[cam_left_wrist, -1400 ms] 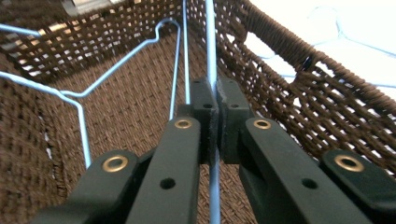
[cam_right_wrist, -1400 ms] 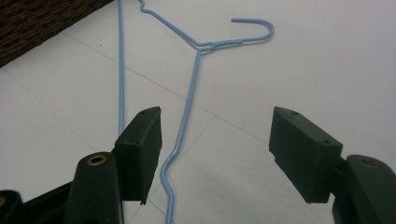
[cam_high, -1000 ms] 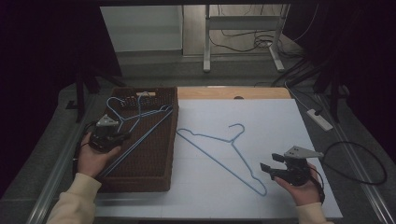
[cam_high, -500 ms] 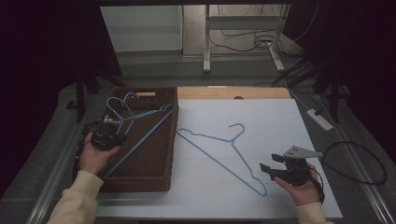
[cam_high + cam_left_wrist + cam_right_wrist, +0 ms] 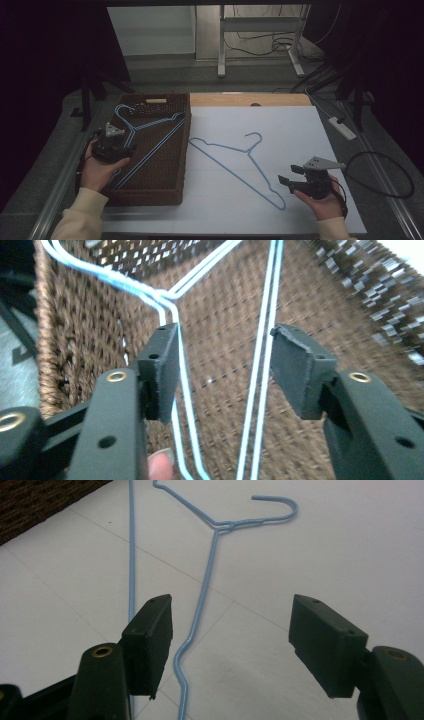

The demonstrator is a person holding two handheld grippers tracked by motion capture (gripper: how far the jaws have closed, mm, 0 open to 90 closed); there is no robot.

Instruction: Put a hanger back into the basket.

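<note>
The basket (image 5: pixel 165 196) stands at the left edge of the white sheet (image 5: pixel 280 130), and it holds blue wire hangers (image 5: pixel 150 125) lying flat on its woven bottom, with the hooks toward its far left corner. The left gripper (image 5: pixel 116 141) hangs over the near left part of the basket, jaws wide apart and empty; one wire passes close by each jaw (image 5: pixel 177 365). Right of the basket, one hanger (image 5: pixel 235 162) lies alone on the sheet, hook pointing away from the basket. The right gripper (image 5: pixel 290 181) is at this hanger's near end, jaws wide, gripping nothing. Behind this hanger the sheet is bare up to its far edge.
</note>
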